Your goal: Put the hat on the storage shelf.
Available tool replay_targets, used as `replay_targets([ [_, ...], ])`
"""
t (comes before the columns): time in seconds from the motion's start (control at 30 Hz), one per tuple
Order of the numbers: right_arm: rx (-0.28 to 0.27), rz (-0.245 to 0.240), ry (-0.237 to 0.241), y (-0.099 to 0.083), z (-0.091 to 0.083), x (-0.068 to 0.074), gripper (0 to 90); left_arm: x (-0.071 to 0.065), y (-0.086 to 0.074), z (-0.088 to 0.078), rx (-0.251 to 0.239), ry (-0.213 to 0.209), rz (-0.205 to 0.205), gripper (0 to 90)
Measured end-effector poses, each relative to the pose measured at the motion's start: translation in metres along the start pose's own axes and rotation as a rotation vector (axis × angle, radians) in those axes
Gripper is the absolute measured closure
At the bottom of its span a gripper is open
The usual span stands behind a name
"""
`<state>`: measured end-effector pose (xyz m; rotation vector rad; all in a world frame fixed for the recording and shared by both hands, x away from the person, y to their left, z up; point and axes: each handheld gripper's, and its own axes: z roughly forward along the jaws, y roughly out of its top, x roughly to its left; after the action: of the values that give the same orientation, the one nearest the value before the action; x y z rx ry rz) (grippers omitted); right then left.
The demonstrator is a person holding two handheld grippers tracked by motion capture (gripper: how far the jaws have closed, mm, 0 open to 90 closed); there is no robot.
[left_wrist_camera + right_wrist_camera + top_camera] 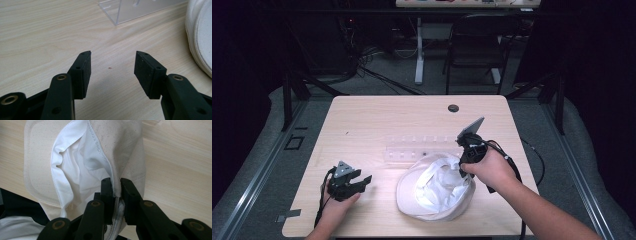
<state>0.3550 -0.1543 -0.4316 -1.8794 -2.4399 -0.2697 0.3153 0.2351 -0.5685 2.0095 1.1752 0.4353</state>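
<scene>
A cream-white fabric hat (pixel 432 190) lies upside down on the wooden table (pixel 372 125), its white lining (pixel 75 170) facing up. My right gripper (pixel 464 167) is shut on the hat's rim (pixel 116 187), its two black jaws pinching the fabric edge and lifting that side. My left gripper (pixel 364 181) rests low over the table at the front left, open, with bare wood between its pads (pixel 85 72). The hat's brim edge (pixel 200 37) lies to the right of the left gripper.
A clear acrylic rack (pixel 422 147) lies on the table just behind the hat, and its corner (pixel 130 11) stands ahead of the left gripper. A round cable hole (pixel 453 108) sits near the table's far edge. A chair (pixel 477 45) stands beyond the table.
</scene>
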Motion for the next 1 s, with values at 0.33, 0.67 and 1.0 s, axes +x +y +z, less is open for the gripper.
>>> replay_targets([
  [0.33,0.034,0.006,-0.03,0.008,-0.022,0.007,81.3,0.0,0.0,0.001,-0.009,0.002,-0.004,47.9],
  [0.67,0.071,0.01,-0.088,0.015,-0.04,0.019,81.3,-0.001,0.0,0.003,-0.008,0.002,0.001,47.9],
  [1.0,0.088,0.028,-0.089,0.023,-0.06,0.028,81.4,-0.001,0.0,0.001,0.001,-0.001,0.0,47.9],
])
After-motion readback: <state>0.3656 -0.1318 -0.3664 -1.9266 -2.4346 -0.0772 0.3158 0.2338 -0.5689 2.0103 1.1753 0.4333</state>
